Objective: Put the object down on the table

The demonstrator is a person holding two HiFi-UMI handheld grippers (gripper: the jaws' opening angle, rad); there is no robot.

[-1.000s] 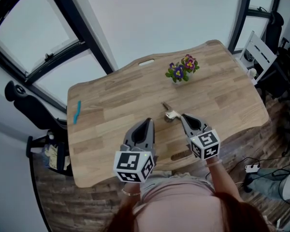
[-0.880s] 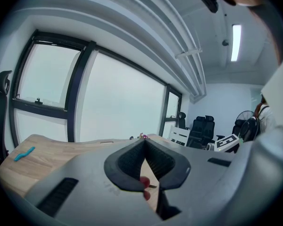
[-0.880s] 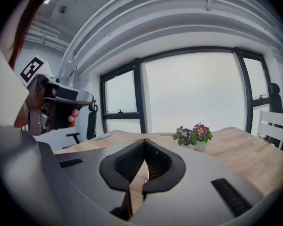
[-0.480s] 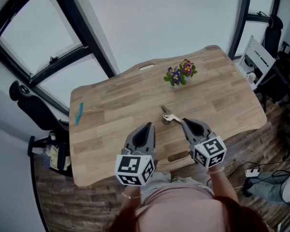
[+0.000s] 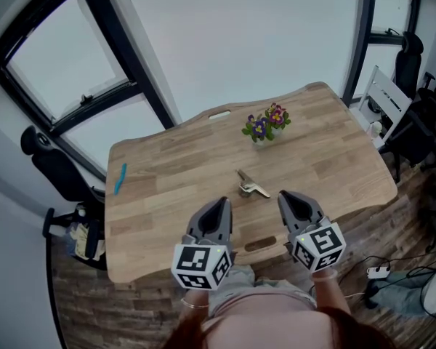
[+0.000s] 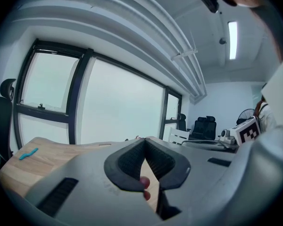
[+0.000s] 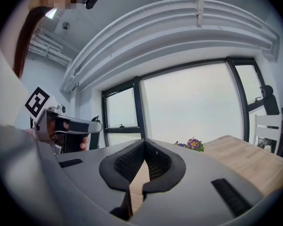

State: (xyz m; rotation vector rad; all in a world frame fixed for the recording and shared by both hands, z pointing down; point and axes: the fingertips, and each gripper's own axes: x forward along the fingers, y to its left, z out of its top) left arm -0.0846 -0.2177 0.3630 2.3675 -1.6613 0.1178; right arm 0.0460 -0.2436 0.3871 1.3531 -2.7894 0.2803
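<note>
The head view looks steeply down from high above the table (image 5: pixel 174 173). Both gripper views sit low near its six o'clock edge, facing nearly level toward twelve, sharing the table and the windows (image 6: pixel 122 107).

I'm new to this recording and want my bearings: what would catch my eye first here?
Purple and yellow flowers stand near the far edge of the wooden table, and a small metal object lies mid-table. Nearest the camera, the left gripper and right gripper hang over the near edge, jaws shut and empty.
</note>
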